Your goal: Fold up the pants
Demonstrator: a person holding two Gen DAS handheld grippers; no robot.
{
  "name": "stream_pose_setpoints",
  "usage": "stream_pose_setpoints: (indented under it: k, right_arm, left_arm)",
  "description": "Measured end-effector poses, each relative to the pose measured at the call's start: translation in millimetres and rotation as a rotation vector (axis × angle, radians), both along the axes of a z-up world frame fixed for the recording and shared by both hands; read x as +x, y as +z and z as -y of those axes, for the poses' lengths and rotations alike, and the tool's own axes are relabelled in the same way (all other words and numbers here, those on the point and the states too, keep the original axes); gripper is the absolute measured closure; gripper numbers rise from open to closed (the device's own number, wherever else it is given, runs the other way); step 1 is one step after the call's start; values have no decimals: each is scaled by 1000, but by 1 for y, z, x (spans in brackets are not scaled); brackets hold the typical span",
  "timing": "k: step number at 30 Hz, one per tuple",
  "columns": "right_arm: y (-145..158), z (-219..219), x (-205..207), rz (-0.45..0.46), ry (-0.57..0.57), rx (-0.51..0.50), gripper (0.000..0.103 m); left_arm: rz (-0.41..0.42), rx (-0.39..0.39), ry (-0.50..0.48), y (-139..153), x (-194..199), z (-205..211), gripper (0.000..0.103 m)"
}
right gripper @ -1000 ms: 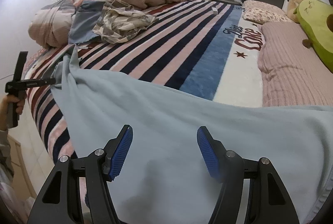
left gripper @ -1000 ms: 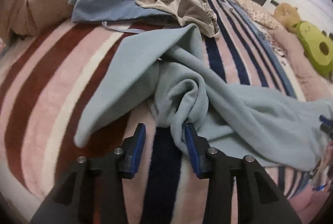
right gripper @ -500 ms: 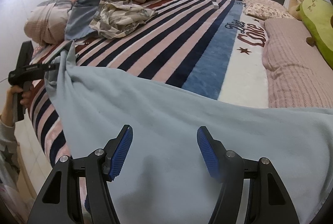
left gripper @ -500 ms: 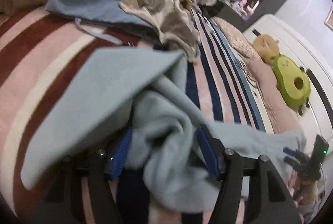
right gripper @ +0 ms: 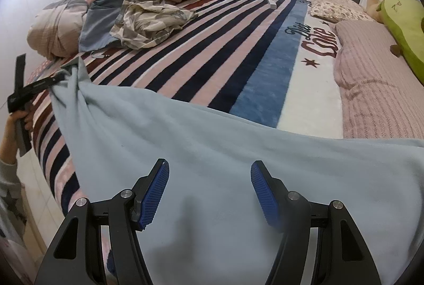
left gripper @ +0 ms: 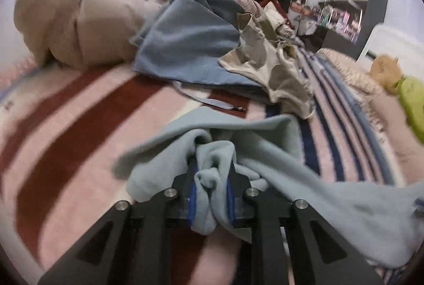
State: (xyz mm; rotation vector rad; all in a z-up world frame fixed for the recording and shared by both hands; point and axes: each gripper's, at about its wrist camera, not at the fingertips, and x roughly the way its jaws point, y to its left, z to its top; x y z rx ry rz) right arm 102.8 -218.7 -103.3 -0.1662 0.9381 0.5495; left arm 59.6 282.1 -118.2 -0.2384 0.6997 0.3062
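A: Status of left tool (left gripper: 211, 188)?
B: Jaws are closing; a bunched fold of the pale blue fleece pants (left gripper: 304, 179) is seen pinched between the blue pads (left gripper: 230, 195). The pinched end is lifted off the striped plush blanket (left gripper: 79, 126) on the bed.

A: Right tool (right gripper: 209, 192)?
B: Jaws are held apart, nothing clamped. Pale blue fleece is spread flat under and between the fingers; contact cannot be told.

A: Pants position?
B: Stretched along the near edge of the bed, from the left tool's grip across to the right tool. In the right wrist view the left tool (right gripper: 57, 79) is seen at far left, held by a hand (right gripper: 20, 119), with cloth gathered at its tip.

A: Other items?
B: A camouflage-print garment (left gripper: 273, 67) lies on a slate-blue cloth (left gripper: 185, 41), well apart from the pants.
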Motion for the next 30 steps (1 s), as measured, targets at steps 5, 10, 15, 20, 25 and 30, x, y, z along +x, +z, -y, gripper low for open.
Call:
stream_pose_setpoints:
  k: [5, 10, 15, 20, 25, 30]
  right_arm:
    - [2, 0, -2, 4, 4, 10, 43]
    - [3, -1, -4, 9, 13, 9, 43]
    - [2, -4, -4, 8, 19, 21, 43]
    - [3, -8, -6, 10, 31, 11, 43]
    - [4, -8, -4, 11, 25, 24, 43]
    - [5, -8, -6, 16, 28, 21, 43]
  left_arm:
    - [-82, 84, 121, -8, -13, -13, 77]
    - [-103, 46, 200, -9, -41, -43, 70]
    - [-149, -50, 104, -20, -51, -41, 62]
    - [-188, -115, 1, -31, -60, -20, 58]
    - [-204, -74, -97, -32, -57, 2, 45]
    - [-209, 10, -57, -35, -40, 4, 46]
